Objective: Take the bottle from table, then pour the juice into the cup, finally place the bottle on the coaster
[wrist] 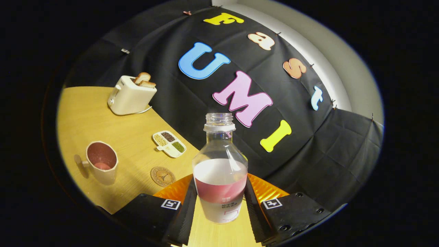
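— What are the gripper (219, 206) fingers doing?
— Both press on the sides of a clear plastic bottle (220, 171), clamped at its lower body, holding it between them and upright relative to the fingers.

— Describe the bottle.
— Uncapped, threaded neck with a white collar ring, rounded shoulders. A white label wraps the body with a pinkish-red band across its middle. I cannot tell how much liquid is inside.

— What lies beyond it?
— The whole view is tilted. On the light wooden table (82, 113), ahead and left of the fingers, sits a round cork-brown coaster (163, 176) with a dark printed design. Farther left is a cream mug (101, 162) with a reddish-pink interior and pink liquid at its bottom, well apart from the bottle.

— Anything else?
— A white divided dish (169, 143) holding beans and grains lies beyond the coaster. Farther back stands a cream toaster (129, 97) with two toast slices sticking up.
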`<state>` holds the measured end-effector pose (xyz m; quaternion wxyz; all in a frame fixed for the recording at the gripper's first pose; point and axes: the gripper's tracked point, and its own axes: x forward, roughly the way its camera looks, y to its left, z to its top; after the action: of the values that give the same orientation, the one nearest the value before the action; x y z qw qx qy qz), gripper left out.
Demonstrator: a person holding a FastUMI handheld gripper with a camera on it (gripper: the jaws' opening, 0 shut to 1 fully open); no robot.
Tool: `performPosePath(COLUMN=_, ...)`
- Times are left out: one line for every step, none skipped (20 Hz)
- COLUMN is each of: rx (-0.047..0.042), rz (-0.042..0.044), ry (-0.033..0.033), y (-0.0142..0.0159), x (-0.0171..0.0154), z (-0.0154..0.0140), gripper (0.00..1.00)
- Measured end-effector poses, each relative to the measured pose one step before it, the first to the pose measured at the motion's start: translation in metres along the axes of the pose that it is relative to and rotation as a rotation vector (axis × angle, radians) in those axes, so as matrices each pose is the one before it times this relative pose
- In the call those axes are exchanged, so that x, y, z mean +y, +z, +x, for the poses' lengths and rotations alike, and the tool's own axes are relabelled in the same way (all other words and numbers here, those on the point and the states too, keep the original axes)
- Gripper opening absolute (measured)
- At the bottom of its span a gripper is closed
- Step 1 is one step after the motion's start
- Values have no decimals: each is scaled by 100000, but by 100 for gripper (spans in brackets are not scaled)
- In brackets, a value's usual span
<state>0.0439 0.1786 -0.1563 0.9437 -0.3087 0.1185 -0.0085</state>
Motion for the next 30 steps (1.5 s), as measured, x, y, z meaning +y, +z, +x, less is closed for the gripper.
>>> performPosePath(rx=-305, rz=-3056, ry=491, y=-23, x=449, z=103, gripper=71)
performPosePath(rx=-227, rz=-2857, ry=745, y=6, x=449, z=123, gripper=71)
performPosePath(rx=-56, rz=-3004, ry=651, y=26, x=485, z=107, gripper=71)
performPosePath(rx=-234, rz=-2875, ry=725, y=37, x=461, z=108, gripper=71)
performPosePath(rx=-303, rz=-2734, ry=517, y=30, x=363, z=76, gripper=71)
performPosePath(rx=-488, rz=-2405, ry=557, y=29, x=371, z=85, gripper=71)
performPosePath(rx=-724, rz=-2278, ry=634, y=114, x=398, z=29, gripper=71)
performPosePath(rx=-834, rz=-2151, ry=573, y=200, x=421, z=142, gripper=71)
performPosePath(rx=-585, rz=-2231, ry=1480, y=122, x=476, z=-8, gripper=71)
performPosePath(rx=-765, rz=-2078, ry=838, y=277, x=531, z=72, gripper=70)
performPosePath(rx=-839, rz=-1698, ry=885, y=231, x=384, z=-65, gripper=70)
performPosePath(rx=-655, rz=-1710, ry=821, y=181, x=498, z=-177, gripper=71)
performPosePath(rx=-444, rz=-1921, ry=993, y=224, x=581, z=-25, gripper=71)
performPosePath(rx=-480, rz=-2283, ry=784, y=180, x=548, z=46, gripper=70)
performPosePath(rx=-438, rz=-2978, ry=420, y=86, x=371, z=-2, gripper=70)
performPosePath(rx=-279, rz=-2895, ry=352, y=139, x=295, z=63, gripper=71)
performPosePath(rx=-48, rz=-2313, ry=578, y=24, x=369, z=23, gripper=71)
performPosePath(rx=5, rz=-2118, ry=631, y=71, x=399, z=15, gripper=71)
performPosePath(rx=-26, rz=-2211, ry=551, y=36, x=331, z=49, gripper=71)
performPosePath(rx=-166, rz=-2267, ry=601, y=143, x=247, z=49, gripper=71)
performPosePath(rx=-554, rz=-2284, ry=425, y=134, x=196, z=-30, gripper=71)
performPosePath(rx=-492, rz=-2382, ry=251, y=163, x=207, z=49, gripper=70)
performPosePath(rx=-448, rz=-2466, ry=324, y=38, x=201, z=-69, gripper=71)
performPosePath(rx=-659, rz=-2569, ry=200, y=143, x=153, z=79, gripper=71)
performPosePath(rx=-442, rz=-2419, ry=66, y=138, x=60, z=-40, gripper=71)
performPosePath(rx=-239, rz=-1892, ry=490, y=-66, x=272, z=-86, gripper=70)
performPosePath(rx=-72, rz=-1538, ry=944, y=68, x=312, z=37, gripper=70)
performPosePath(rx=84, rz=-1574, ry=678, y=-102, x=246, z=113, gripper=71)
performPosePath(rx=-183, rz=-1663, ry=429, y=79, x=222, z=-141, gripper=71)
performPosePath(rx=-288, rz=-1907, ry=182, y=11, x=152, z=-50, gripper=71)
